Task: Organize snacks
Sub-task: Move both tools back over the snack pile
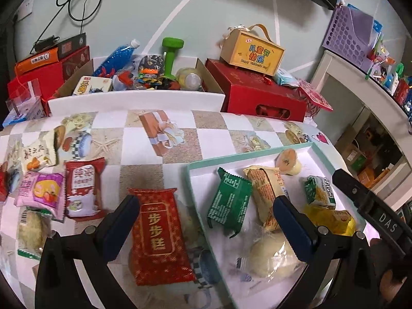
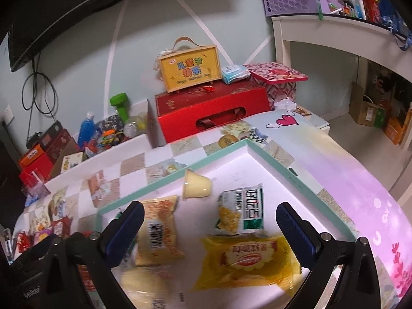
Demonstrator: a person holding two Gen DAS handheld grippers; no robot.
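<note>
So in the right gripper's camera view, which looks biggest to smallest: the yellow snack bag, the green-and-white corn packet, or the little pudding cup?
1. Yellow snack bag, though it lies nearest the camera, which inflates it.
2. Green-and-white corn packet.
3. Pudding cup, clearly the smallest, lying on its side farther back in the tray.
</note>
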